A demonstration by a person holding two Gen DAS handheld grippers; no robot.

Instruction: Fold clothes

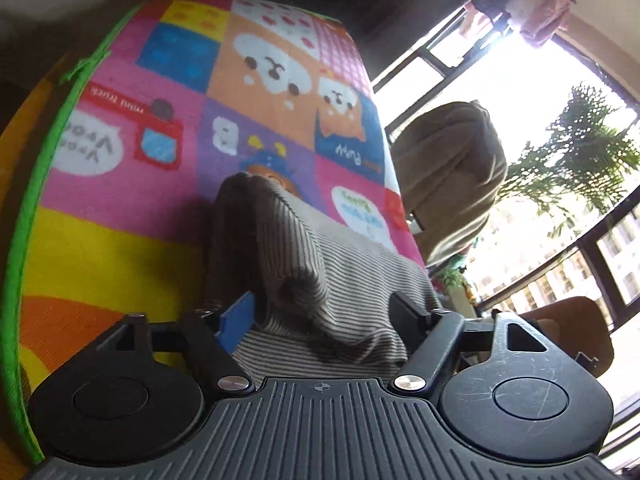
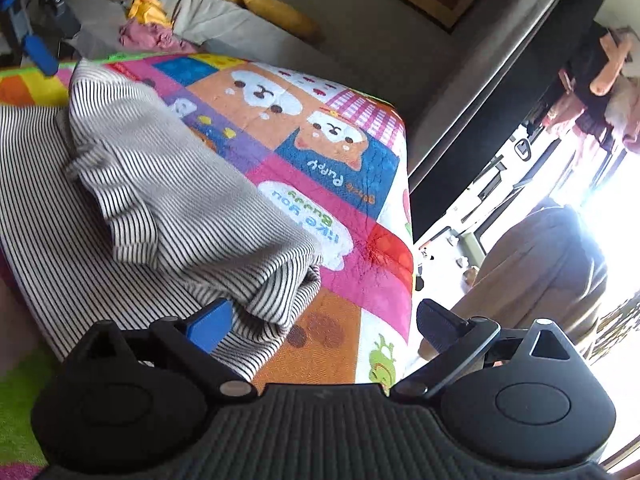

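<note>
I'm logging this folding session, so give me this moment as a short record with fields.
garment: striped top, bunched, partly folded over itself
surface: cartoon-print mat
left gripper: jaws apart, striped fabric lying between the fingers
right gripper: jaws apart, blue finger at the garment's edge
background: bright window, plant

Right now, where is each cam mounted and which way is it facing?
Left wrist: on the left gripper, looking along its open fingers at the striped garment bunched between them, the cartoon play mat beyond and a bright window on the right.
Right wrist: on the right gripper, fingers open, facing the striped garment left of centre, the mat corner and a sofa behind.
Shared: garment, mat. No hand or sleeve visible in either.
</note>
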